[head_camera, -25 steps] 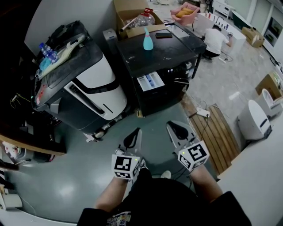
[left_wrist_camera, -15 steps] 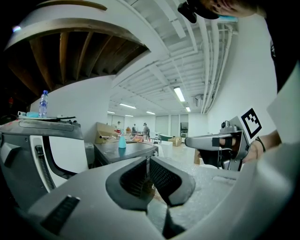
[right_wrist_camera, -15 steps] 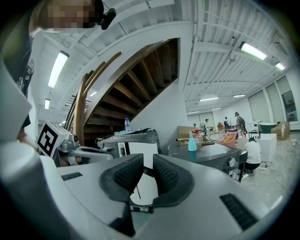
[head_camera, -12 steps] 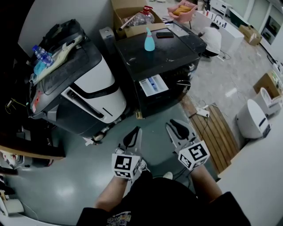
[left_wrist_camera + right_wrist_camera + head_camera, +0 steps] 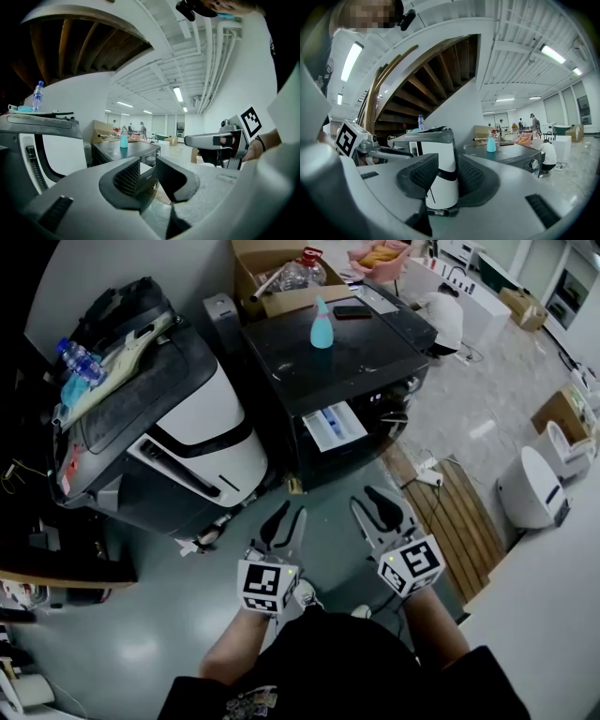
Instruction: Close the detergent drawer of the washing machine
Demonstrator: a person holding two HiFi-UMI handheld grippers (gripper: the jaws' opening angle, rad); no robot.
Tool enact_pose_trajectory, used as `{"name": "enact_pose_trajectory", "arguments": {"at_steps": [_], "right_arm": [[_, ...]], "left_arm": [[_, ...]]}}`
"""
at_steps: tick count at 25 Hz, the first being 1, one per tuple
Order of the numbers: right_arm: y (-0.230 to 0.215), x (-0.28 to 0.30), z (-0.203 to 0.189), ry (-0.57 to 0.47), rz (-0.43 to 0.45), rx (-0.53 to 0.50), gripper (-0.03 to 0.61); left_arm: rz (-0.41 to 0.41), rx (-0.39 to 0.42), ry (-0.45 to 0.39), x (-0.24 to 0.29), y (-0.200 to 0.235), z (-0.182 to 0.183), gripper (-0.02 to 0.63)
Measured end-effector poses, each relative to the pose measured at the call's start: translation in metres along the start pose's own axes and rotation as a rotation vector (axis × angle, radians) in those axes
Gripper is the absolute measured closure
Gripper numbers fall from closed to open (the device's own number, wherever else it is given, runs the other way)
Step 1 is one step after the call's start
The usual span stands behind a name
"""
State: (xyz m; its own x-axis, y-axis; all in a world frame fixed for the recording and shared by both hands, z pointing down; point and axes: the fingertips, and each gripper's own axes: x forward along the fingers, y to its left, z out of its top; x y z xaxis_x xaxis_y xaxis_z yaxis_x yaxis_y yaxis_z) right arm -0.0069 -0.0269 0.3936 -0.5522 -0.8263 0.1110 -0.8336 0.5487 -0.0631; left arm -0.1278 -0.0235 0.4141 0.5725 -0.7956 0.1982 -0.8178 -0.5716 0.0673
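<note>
From the head view, my left tool [image 5: 288, 519] and right tool [image 5: 373, 508] sit side by side near me over the grey floor [image 5: 141, 615]. Both have their jaws apart and nothing between them, and both have just been opening. The detergent drawer [image 5: 335, 426] sticks out of the front of the black washing machine [image 5: 375, 367]. It is farther off, well apart from both tools and roughly in line with the gap between them. On top of the machine I count one blue bottle [image 5: 322, 324] and one phone [image 5: 350, 311]. One white machine [image 5: 202, 418] leans to the left of it.

In the left gripper view, the left tool [image 5: 147, 174] is open and empty. The washing machine [image 5: 117, 152] lies far ahead with the blue bottle [image 5: 123, 140] on it. Its front falls behind my pads [image 5: 127, 177], so I cannot make out the drawer for sure. The right tool [image 5: 213, 139] shows at the right.

In the right gripper view, the right tool [image 5: 440, 180] is open, with only the distant white machine [image 5: 440, 187] showing through the gap. The washing machine [image 5: 511, 155] is to the right with the blue bottle [image 5: 491, 143] on top, and the drawer is out of sight. One person [image 5: 547, 154] crouches beyond it.
</note>
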Motion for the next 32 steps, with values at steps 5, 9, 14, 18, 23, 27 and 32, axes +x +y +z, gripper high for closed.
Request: {"name": "enact_pose_trajectory", "arguments": {"at_steps": [5,9,14,18,23,27,32], "right_arm": [[0.006,0.025,0.0,-0.009,-0.025,-0.012,0.428],[0.01,0.041,0.002,-0.01,-0.047,-0.015,0.403],[0.016,0.052,0.007,-0.019,-0.063,-0.03,0.375],[0.017,0.056,0.007,-0.016,-0.074,-0.039,0.347],[0.011,0.059,0.004,-0.013,-0.084,-0.052,0.315],[0.001,0.063,0.003,-0.005,-0.088,-0.054,0.304],[-0.022,0.067,-0.004,0.008,-0.084,-0.069,0.284]], "left_arm": [[-0.028,0.006,-0.003,0.004,0.024,0.001,0.505],[-0.047,0.012,-0.005,0.007,0.039,0.001,0.478],[-0.051,0.021,-0.005,0.005,0.054,0.002,0.442],[-0.043,0.024,0.0,0.002,0.06,0.0,0.41],[-0.032,0.036,-0.016,0.007,0.064,-0.003,0.373],[-0.013,0.036,-0.011,0.015,0.066,-0.007,0.353],[0.008,0.037,-0.001,0.035,0.063,-0.014,0.339]]}}
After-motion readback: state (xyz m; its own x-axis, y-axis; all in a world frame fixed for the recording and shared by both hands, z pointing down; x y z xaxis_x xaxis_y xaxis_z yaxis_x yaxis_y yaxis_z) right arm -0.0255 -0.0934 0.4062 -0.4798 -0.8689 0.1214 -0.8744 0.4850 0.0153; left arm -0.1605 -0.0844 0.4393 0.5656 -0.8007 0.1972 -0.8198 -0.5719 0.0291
